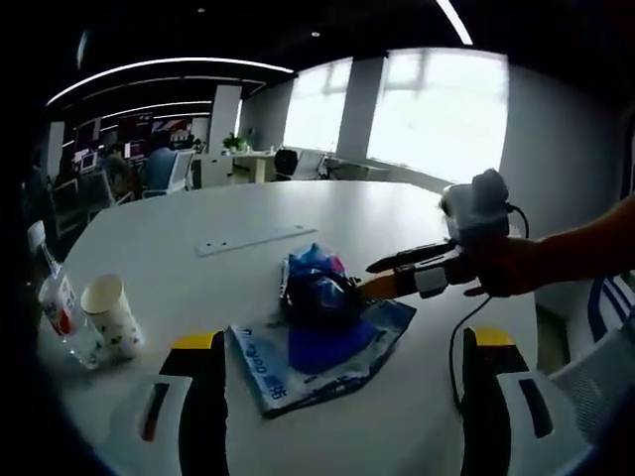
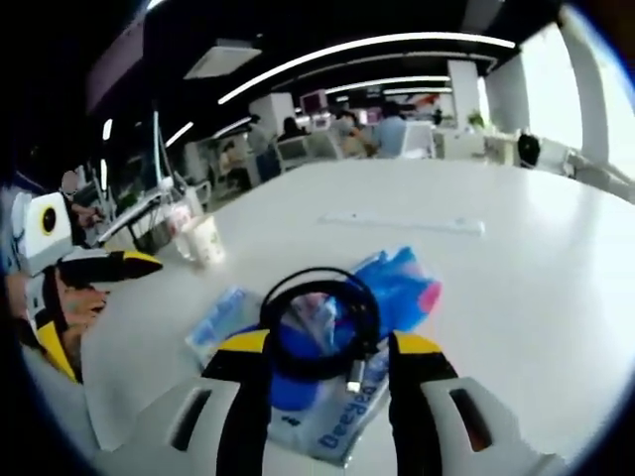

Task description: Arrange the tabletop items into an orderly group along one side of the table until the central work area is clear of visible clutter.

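1. Centrally, in the left gripper view, a blue plastic bag (image 1: 317,347) lies flat on the white surface (image 1: 248,213), with a coiled black cable (image 1: 319,297) heaped on top of it beside crumpled blue wrapping (image 1: 316,260).
2. Left of the bag, near the surface's edge, a paper cup (image 1: 111,315) stands upright, and a clear plastic cup (image 1: 62,307) is just beside it.
3. Beyond the bag, a flat white strip (image 1: 256,240) lies on the surface.
4. From the right, the right tongs (image 1: 382,280) reach in, held by a hand (image 1: 506,268); their tips sit at the cable's edge, but I cannot tell whether they pinch it.
5. The left tongs (image 1: 337,387) are spread wide, released, with the bag's near edge between them.
6. Next, in the right gripper view, the right tongs (image 2: 327,382) flank the cable (image 2: 319,322), whose loop rises on the bag (image 2: 342,421); contact is unclear.
7. Left of the bag, the left tongs (image 2: 134,264) hover, and the two cups (image 2: 198,238) stand beyond.
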Tool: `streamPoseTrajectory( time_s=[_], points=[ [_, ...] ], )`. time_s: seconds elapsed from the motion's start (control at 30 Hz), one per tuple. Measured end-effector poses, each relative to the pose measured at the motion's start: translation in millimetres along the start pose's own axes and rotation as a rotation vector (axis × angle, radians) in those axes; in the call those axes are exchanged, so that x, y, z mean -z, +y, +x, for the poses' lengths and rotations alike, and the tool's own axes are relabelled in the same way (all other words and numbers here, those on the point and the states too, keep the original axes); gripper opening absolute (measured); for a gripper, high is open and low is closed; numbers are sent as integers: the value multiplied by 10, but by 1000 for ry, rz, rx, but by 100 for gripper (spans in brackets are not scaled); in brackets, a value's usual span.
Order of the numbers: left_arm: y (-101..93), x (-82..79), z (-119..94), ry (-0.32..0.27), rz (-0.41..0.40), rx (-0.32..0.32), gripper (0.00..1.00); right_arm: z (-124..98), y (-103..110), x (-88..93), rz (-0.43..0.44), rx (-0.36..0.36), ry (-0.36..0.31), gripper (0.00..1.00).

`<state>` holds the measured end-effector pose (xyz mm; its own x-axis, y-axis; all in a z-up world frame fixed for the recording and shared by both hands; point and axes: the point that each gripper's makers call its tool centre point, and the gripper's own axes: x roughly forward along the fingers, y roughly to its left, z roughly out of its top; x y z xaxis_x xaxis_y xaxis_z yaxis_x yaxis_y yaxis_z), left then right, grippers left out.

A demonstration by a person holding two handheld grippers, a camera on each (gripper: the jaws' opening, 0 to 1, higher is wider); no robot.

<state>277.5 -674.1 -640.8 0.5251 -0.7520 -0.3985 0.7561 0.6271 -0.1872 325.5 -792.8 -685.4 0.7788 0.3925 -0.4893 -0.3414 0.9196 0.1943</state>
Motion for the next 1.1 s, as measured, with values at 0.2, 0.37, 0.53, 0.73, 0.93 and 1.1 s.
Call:
streamPoseTrajectory(
  time_s=[0.2,0.37,0.53,0.73,0.93,1.1],
  points=[
    [30,-47,148,1,-9,7,100,6,-39,8,27,14,-8,43],
    [37,-47,270,16,14,12,100,3,-81,13,34,24,-11,43],
    [43,28,392,44,15,23,100,6,-100,13,37,27,-11,42],
    [84,7,490,37,-24,17,100,34,-113,5,47,28,-14,41],
    [111,34,580,46,-46,20,100,74,-99,-18,56,27,-19,41],
    [81,54,654,64,-31,25,100,105,-131,-35,59,26,-20,41]
  ],
)
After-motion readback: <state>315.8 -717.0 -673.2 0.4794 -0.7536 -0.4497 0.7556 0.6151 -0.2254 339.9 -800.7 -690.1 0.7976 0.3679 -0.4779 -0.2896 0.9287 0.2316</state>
